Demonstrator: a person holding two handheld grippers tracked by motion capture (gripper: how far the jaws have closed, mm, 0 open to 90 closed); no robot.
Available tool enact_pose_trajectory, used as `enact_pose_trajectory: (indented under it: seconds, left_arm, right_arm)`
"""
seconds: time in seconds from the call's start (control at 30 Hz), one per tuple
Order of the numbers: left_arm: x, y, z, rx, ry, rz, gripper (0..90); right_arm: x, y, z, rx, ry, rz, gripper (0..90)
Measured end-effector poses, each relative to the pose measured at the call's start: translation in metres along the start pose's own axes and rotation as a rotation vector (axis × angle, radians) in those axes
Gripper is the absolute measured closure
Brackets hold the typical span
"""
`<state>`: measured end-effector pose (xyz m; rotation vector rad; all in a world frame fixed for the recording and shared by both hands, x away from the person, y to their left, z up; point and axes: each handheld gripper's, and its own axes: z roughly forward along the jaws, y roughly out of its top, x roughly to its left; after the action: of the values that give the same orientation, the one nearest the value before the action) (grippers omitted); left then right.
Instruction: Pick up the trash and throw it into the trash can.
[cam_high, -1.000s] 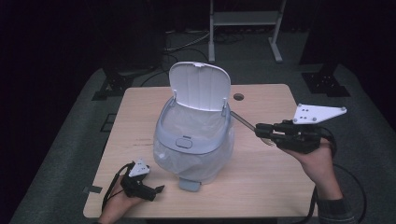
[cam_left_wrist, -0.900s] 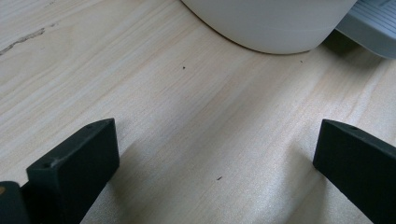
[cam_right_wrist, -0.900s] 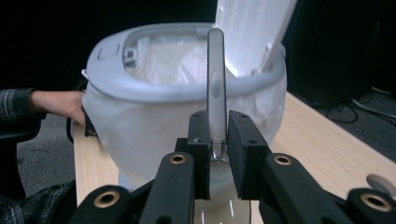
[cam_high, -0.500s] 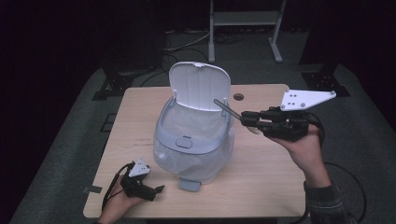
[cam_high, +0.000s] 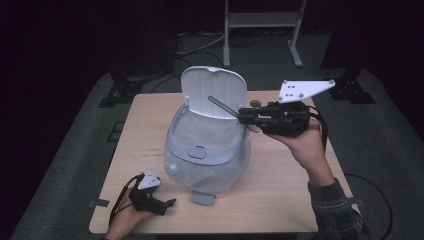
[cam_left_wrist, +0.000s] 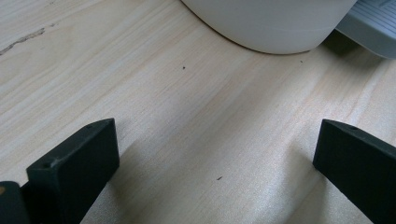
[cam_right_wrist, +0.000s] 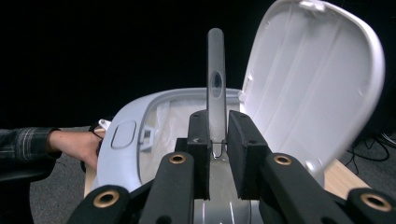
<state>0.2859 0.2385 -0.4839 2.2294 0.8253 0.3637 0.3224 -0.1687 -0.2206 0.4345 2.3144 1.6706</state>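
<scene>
A pale blue-white bin (cam_high: 205, 152) with a plastic liner stands mid-table, its lid (cam_high: 215, 92) tipped up and back. My right gripper (cam_high: 243, 117) hovers at the bin's right rim, shut on a slim grey utensil handle (cam_high: 222, 106) that points left across the lid. From the right gripper view, the handle (cam_right_wrist: 215, 84) sticks up between the closed pads (cam_right_wrist: 243, 140), with the lid (cam_right_wrist: 313, 79) to the right and the bin's rim (cam_right_wrist: 126, 135) below. My left gripper (cam_high: 167, 204) rests open on the table at the front left; its jaws (cam_left_wrist: 215, 158) hold nothing.
The wooden table (cam_high: 290, 195) has bare room to the right of the bin and along the front. The bin's foot pedal (cam_high: 202, 198) juts out at its front base, seen close by (cam_left_wrist: 369, 23) from the left gripper. A metal stand (cam_high: 260, 20) is on the floor behind.
My right gripper has carried the grey handle leftward and slightly up, from beside the bin to its right rim in front of the lid. The left gripper has not moved.
</scene>
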Motion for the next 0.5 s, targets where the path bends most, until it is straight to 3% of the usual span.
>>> enact_pose_trajectory:
  seconds: [0.5]
  left_arm:
    - [0.000,0.000,0.000,0.000,-0.001,0.002,0.0]
  right_arm:
    - [-0.001,0.024,0.043,0.013,0.035,-0.021,78.7]
